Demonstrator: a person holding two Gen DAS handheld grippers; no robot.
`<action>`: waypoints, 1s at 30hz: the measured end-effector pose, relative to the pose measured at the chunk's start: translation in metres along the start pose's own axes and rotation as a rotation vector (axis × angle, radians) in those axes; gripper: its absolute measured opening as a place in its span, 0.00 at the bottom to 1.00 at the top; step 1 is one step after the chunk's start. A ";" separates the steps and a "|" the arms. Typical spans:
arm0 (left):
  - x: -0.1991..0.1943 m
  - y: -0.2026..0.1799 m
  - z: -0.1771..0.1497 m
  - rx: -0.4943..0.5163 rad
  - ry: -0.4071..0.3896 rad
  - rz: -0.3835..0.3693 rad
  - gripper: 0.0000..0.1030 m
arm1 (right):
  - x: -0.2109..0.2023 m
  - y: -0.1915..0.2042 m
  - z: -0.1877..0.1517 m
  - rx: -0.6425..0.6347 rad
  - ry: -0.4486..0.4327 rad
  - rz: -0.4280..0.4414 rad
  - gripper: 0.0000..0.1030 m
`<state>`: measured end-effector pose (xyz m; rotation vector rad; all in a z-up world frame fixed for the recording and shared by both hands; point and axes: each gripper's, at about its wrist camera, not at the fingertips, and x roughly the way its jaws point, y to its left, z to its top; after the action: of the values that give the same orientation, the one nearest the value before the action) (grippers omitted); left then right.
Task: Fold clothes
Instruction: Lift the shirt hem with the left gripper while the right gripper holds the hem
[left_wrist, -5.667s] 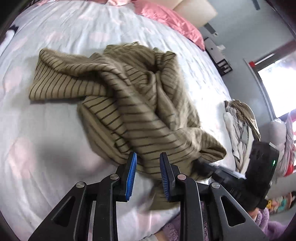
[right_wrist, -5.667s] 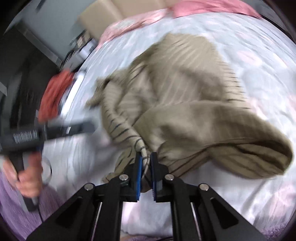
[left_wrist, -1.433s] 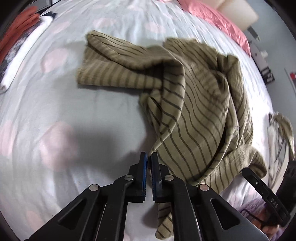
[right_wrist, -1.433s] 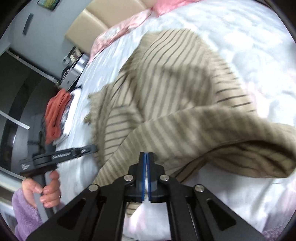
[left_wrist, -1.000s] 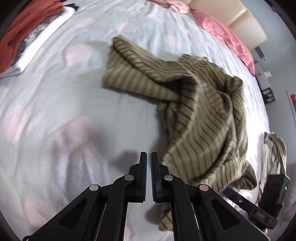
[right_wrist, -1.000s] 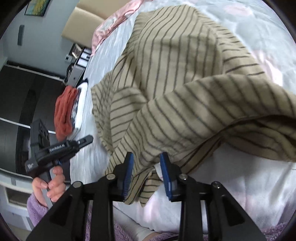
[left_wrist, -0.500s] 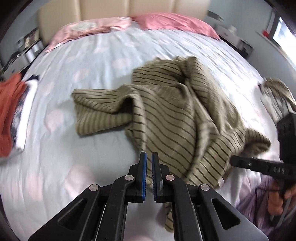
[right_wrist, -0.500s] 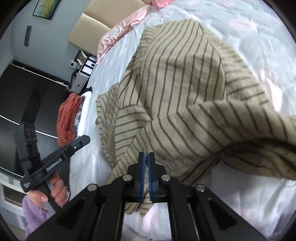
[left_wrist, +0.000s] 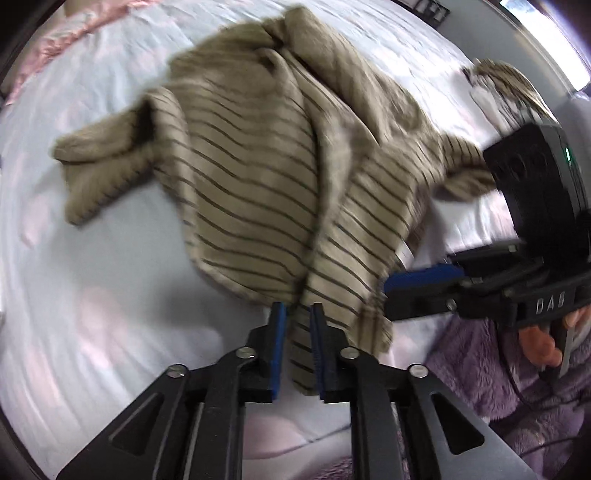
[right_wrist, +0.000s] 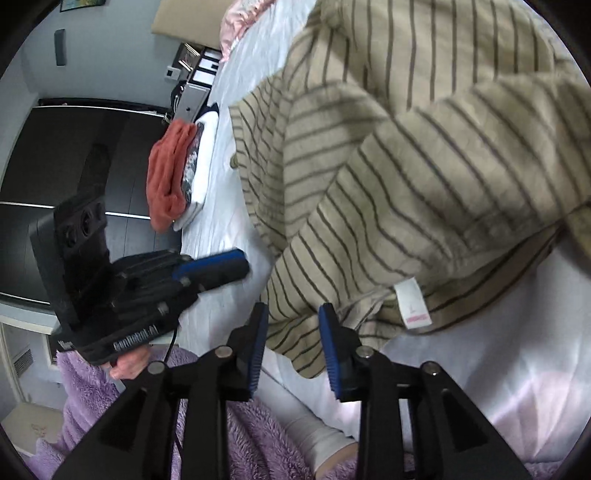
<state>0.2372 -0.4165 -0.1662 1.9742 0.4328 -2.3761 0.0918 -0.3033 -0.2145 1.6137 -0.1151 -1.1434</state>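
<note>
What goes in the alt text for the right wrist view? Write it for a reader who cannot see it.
A crumpled tan striped shirt lies on a white bed, its near edge between the opening fingers of the right gripper. The left gripper is at left, with folded clothes behind it.

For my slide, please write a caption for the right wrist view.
Right gripper, jaws opening, straddles the hem of a striped shirt on the bed.

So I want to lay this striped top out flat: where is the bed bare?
Bare sheet lies left of the striped top, from its sleeve toward the near edge. The far left edge is taken by a folded stack; the right edge holds another garment pile.
</note>
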 end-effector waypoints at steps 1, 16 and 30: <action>0.004 -0.003 -0.001 0.011 0.009 -0.011 0.17 | 0.001 -0.001 -0.001 0.004 0.000 -0.005 0.28; 0.026 -0.007 0.005 0.023 0.068 -0.072 0.23 | -0.002 -0.035 0.006 0.148 -0.063 -0.092 0.38; -0.027 -0.017 0.006 0.166 -0.078 0.099 0.23 | -0.046 -0.011 -0.005 0.028 -0.274 -0.147 0.03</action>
<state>0.2332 -0.4059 -0.1358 1.9072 0.1356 -2.4887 0.0661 -0.2688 -0.1957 1.5018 -0.1936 -1.4798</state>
